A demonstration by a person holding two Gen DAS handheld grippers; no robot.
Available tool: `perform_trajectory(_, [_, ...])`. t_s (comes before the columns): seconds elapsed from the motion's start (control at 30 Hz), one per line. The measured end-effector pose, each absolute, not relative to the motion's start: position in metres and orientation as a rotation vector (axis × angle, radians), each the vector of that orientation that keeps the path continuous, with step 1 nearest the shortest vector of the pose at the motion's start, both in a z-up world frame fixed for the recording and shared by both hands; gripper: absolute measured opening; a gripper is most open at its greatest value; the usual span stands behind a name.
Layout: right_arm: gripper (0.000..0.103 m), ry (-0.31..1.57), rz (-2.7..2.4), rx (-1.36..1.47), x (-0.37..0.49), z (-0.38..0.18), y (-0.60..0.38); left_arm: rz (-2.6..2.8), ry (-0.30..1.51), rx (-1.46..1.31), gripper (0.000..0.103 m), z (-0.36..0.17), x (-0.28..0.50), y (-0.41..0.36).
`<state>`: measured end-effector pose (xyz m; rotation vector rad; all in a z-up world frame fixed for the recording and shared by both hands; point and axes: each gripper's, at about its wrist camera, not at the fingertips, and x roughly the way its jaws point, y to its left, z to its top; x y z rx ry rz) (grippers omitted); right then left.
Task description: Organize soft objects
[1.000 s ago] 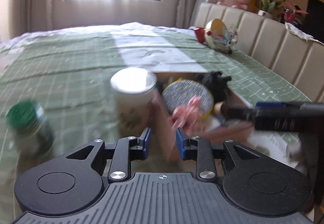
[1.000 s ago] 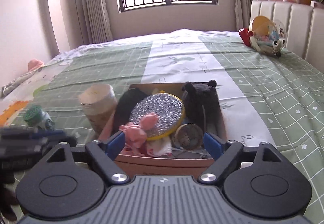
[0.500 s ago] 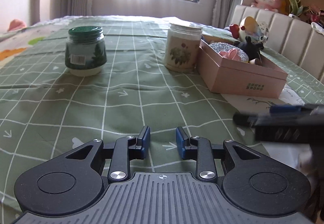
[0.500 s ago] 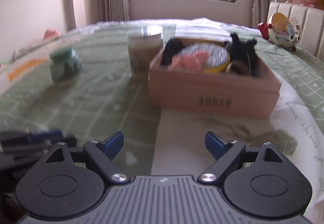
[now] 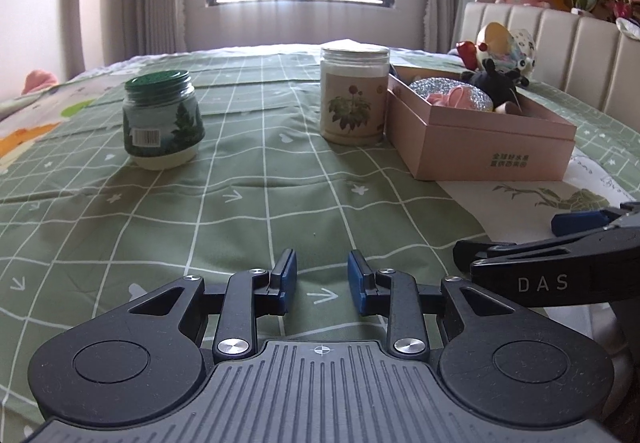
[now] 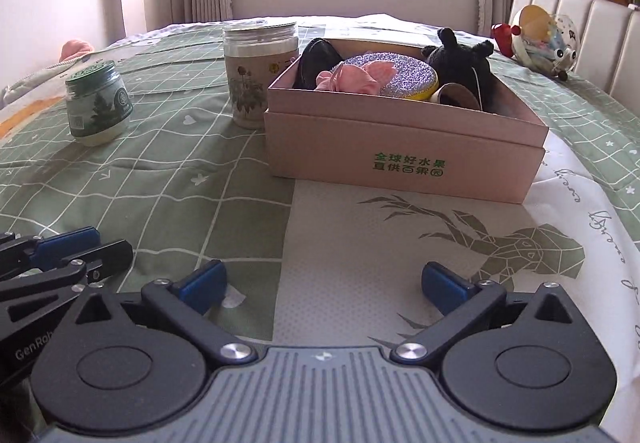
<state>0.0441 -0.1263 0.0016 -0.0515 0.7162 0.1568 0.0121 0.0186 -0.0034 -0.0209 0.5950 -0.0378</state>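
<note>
Two jars (image 6: 97, 107), one box (image 6: 404, 147), perhaps four soft toys; both grippers (image 5: 318, 277) (image 6: 322, 283) spread, empty.

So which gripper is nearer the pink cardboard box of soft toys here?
Right. The right gripper sits straight in front of the pink cardboard box, jaws wide and empty. The left gripper is farther off to the box's left, facing open bedspread.
</note>
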Motion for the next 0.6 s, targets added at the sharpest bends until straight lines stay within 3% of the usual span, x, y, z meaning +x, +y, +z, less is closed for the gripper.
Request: perform_trajectory(0.6, [0.103,0.713,0.166,-0.033,0.0444,0.0016,-0.1288,-0.028,0.599,-0.049,0.031,-0.0033,0.0134,0.0211])
